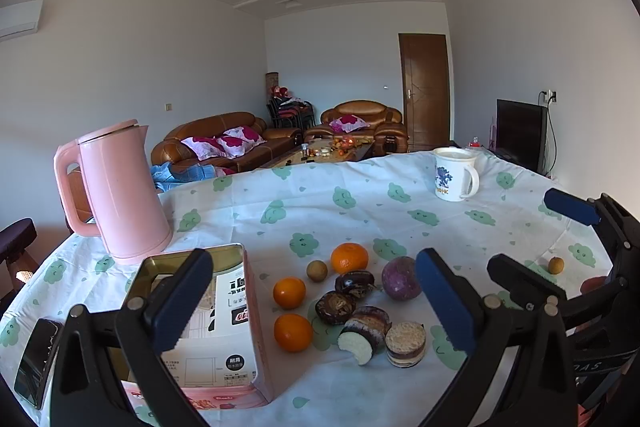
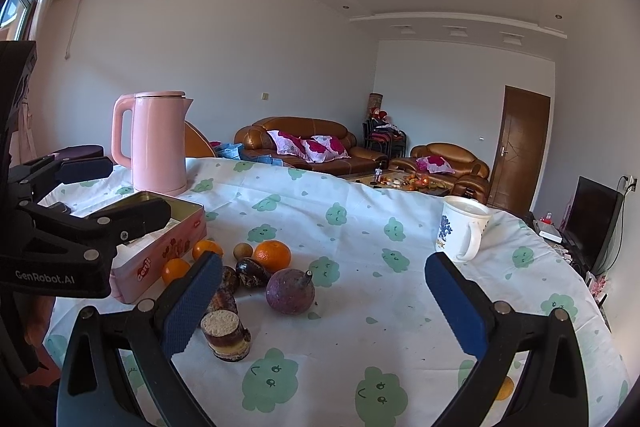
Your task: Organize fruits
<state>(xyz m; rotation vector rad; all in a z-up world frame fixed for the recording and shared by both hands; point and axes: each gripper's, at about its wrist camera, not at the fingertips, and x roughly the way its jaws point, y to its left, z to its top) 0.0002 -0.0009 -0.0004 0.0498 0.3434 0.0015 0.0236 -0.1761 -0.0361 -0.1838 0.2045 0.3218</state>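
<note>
On the tabletop the tin box is the landmark: the kettle stands behind it, the fruits lie at its right side, and the mug stands far behind them, more to the right.

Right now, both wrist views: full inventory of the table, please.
oranges: three, orange, centre, beside the tin
purple fruit: one, purple, right of the cluster
small brown fruits: two, tan; one by the oranges, one apart at far right
dark cut pieces: about five, dark brown, some with pale cut faces, front of the cluster
tin: one, pink, open, left, holding printed paper
kettle: one, pink, behind the tin
mug: one, white with blue print, far right
phone: one, black, left edge
tablecloth: one, white with green cloud prints
left claw: open, empty, above the cluster
right claw: open, empty, near the purple fruit
</note>
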